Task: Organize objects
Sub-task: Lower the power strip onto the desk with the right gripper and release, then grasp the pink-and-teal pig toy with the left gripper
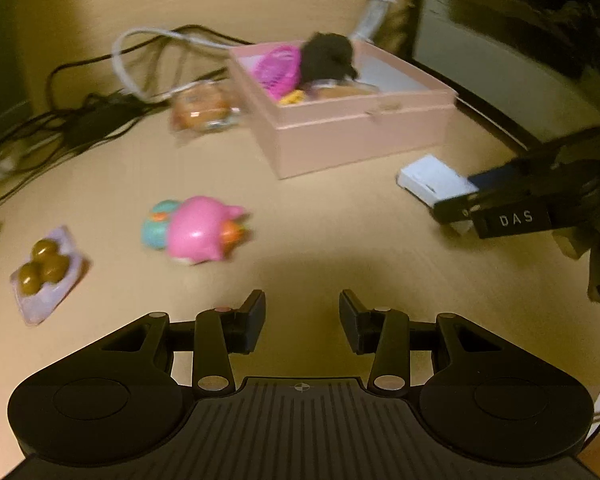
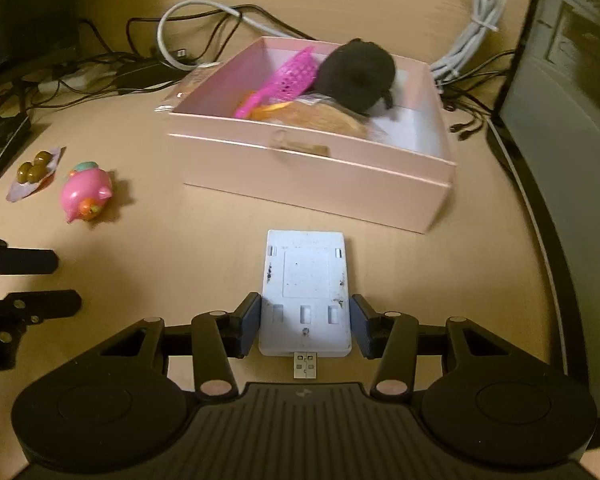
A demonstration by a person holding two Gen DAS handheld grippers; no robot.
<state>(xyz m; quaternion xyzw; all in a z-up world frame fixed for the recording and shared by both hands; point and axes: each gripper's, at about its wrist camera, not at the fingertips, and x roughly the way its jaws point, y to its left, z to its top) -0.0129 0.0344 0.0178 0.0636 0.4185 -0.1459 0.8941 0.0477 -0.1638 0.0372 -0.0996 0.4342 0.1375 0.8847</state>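
A pink box [image 2: 316, 180] [image 1: 364, 128] stands on the wooden desk and holds a magenta basket [image 2: 292, 76], a black fuzzy item [image 2: 356, 74] and an orange packet. My right gripper [image 2: 305, 326] is shut on a white USB hub [image 2: 305, 292], just in front of the box; the hub also shows in the left wrist view [image 1: 432, 180]. My left gripper [image 1: 302, 320] is open and empty over bare desk. A pink pig toy [image 1: 200, 232] [image 2: 85, 194] and a packet of brown balls [image 1: 46, 272] [image 2: 34, 172] lie to its left.
A wrapped snack [image 1: 202, 108] lies left of the box. Black and white cables [image 2: 204, 20] tangle behind it. A bundled white cord [image 2: 472, 28] and a dark monitor [image 2: 572, 120] stand at the right. A dark device [image 2: 0, 148] sits at the far left.
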